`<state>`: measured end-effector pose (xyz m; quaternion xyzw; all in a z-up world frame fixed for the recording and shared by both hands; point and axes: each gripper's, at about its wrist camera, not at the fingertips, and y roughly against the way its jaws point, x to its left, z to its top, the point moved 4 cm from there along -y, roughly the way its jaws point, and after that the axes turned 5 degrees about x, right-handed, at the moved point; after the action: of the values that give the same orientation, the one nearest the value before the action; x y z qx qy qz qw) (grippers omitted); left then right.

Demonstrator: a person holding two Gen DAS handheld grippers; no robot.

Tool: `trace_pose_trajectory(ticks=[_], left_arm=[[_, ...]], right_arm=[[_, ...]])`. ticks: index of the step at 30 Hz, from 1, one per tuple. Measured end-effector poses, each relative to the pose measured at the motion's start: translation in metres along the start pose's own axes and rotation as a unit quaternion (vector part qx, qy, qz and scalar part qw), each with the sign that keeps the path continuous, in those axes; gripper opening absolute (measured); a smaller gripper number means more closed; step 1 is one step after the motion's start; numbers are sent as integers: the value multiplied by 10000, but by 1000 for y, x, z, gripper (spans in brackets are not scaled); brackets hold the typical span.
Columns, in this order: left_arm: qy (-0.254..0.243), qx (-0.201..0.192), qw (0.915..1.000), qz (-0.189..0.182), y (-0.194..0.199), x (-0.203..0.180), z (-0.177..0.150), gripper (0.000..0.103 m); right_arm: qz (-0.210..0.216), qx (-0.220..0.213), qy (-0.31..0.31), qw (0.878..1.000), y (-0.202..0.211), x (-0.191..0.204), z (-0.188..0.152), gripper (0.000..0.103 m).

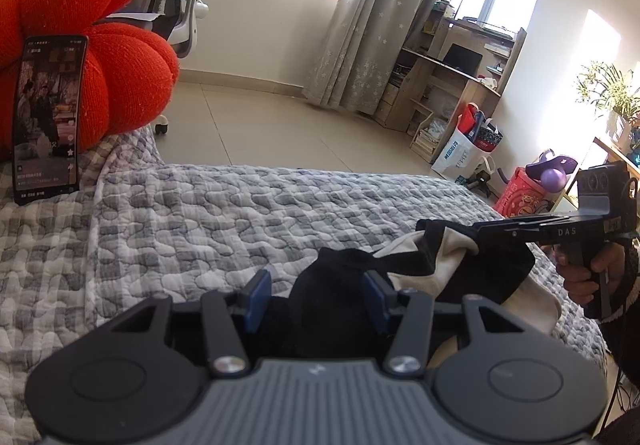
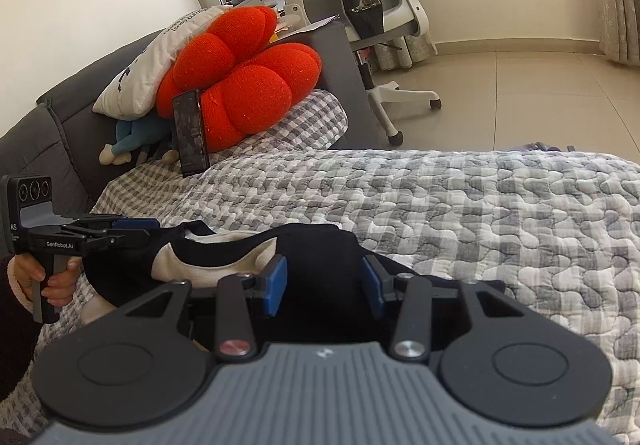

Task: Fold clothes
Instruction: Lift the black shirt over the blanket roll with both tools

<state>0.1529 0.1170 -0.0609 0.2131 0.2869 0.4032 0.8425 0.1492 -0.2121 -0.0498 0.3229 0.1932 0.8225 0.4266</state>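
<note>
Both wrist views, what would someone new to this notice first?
The bright orange knotted cushion at the head of the bed grabs the eye, with a phone propped upright against it, screen lit. Next comes the black and cream garment bunched on the grey checked quilt in the foreground, with the left gripper and the right gripper at its two ends, blue pads apart and black cloth between them.

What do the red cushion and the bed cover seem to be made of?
Red cushion: likely knitted yarn, matte and slightly fuzzy; fine stitch texture shows on its puffy lobes.
Bed cover: probably quilted cotton, matte; a grey-white check with wavy stitching that puckers the surface.
</note>
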Motion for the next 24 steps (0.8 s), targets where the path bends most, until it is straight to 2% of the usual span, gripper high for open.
trace_pose_trajectory(ticks=[9, 11, 13, 18, 21, 24], left_arm=[[-143, 25, 9998, 110, -15, -3, -2, 49], [-223, -28, 9996, 188, -16, -6, -4, 42], [-279, -108, 9992, 250, -15, -8, -6, 28], [-398, -295, 9987, 152, -5, -16, -14, 5], [-604, -426, 9972, 106, 3, -24, -18, 3], [-802, -544, 9953, 5, 14, -31, -24, 3]], right_arm=[[68, -14, 111, 9999, -15, 6, 1, 47], [56, -65, 175, 9998, -16, 9, -1, 43], [53, -129, 242, 9996, -14, 11, -3, 37], [2, -390, 458, 9982, -4, 16, -7, 20], [-3, -560, 635, 9964, 6, 22, -12, 14], [6, -702, 924, 9932, 18, 31, -17, 13]])
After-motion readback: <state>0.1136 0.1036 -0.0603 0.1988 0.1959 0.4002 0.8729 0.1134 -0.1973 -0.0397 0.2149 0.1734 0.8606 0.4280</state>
